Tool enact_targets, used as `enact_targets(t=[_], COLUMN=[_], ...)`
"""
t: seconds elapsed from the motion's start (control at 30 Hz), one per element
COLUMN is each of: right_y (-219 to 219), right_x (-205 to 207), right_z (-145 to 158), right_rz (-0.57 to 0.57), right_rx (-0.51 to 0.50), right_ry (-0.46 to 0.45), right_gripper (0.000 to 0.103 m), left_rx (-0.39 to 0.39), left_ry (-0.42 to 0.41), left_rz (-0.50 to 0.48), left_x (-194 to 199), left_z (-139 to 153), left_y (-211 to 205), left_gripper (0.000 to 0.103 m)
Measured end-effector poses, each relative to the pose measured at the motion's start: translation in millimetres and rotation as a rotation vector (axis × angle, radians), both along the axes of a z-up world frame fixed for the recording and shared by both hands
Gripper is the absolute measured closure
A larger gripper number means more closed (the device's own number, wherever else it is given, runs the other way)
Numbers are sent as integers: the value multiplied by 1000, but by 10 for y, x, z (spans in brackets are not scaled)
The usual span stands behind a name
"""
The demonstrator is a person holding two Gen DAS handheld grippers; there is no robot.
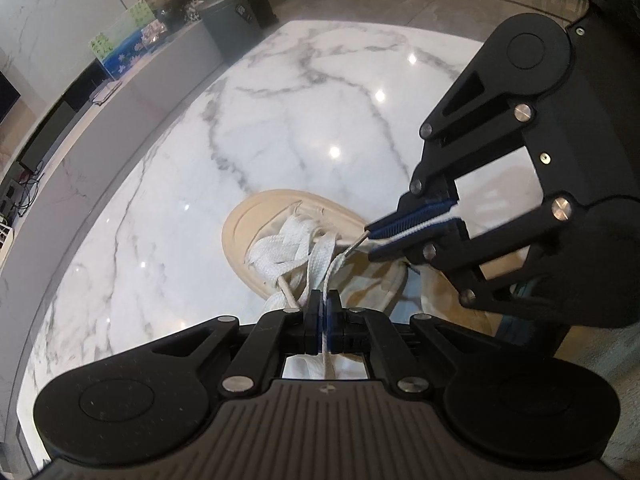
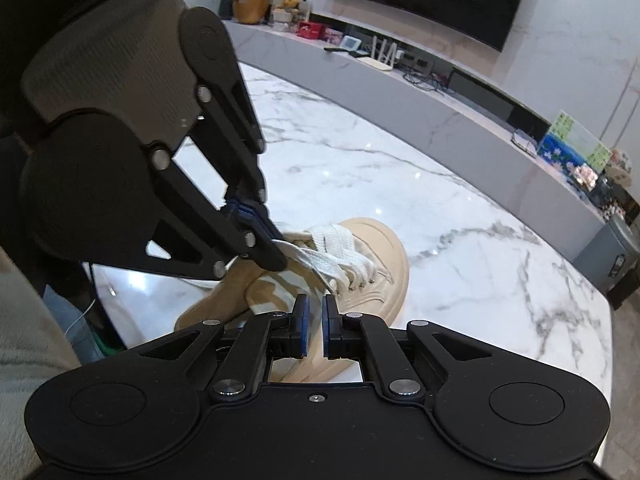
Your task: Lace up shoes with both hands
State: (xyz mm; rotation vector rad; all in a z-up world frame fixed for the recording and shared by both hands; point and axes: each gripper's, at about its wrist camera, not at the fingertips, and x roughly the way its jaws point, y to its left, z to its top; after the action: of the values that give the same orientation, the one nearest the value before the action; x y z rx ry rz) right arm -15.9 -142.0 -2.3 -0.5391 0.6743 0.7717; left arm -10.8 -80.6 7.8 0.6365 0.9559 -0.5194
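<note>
Count: one beige shoe, one white flat lace threaded through it, two grippers, one white marble table.

Shoe: in the left wrist view it sits at lower centre of the frame, toe toward the top; in the right wrist view it lies at centre, toe toward the right, partly behind your right gripper's fingers.

Left gripper: your jaws are closed tight, blue pads pressed on a strand of the lace, which runs up from between them toward the shoe's eyelets. In the right wrist view the same gripper enters from the upper left, tips down on the lace over the shoe's tongue.

Right gripper: in its own view your jaws stand a little apart, a narrow gap between the blue pads, with nothing visible in that gap. In the left wrist view, this gripper comes in from the right; its fingers look nearly together around the lace's tip, with a white strip lying between the pads. The two views disagree, so grip on the tip cannot be confirmed.
</note>
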Motion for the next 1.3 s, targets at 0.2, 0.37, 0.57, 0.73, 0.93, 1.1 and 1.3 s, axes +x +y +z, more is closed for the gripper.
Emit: enact_targets(t=[0.2, 0.37, 0.57, 0.73, 0.93, 1.1, 1.3], right_y=[-87, -146, -144, -118, -130, -134, -142], right_x=[107, 151, 155, 156, 149, 145, 142], right_z=[-8, -33, -36, -39, -38, -40, -42], right_rz=[-78, -108, -107, -100, -105, -102, -97], right_rx=[58, 70, 72, 67, 74, 78, 83], right_ry=[65, 86, 84, 75, 77, 74, 73], right_gripper=[101, 101, 101, 101, 101, 101, 101], left_rx=[29, 21, 14, 58, 81, 63, 43], left_ry=[22, 29, 31, 33, 54, 63, 63], left_rz=[10, 45, 91, 81, 82, 105, 127], left_x=[39, 85, 101, 71, 84, 99, 115], left_z=[-76, -112, -114, -133, -183, -184, -165], left_y=[-20, -39, -31, -73, -97, -78, -55], left_gripper=[102, 102, 102, 102, 102, 102, 101])
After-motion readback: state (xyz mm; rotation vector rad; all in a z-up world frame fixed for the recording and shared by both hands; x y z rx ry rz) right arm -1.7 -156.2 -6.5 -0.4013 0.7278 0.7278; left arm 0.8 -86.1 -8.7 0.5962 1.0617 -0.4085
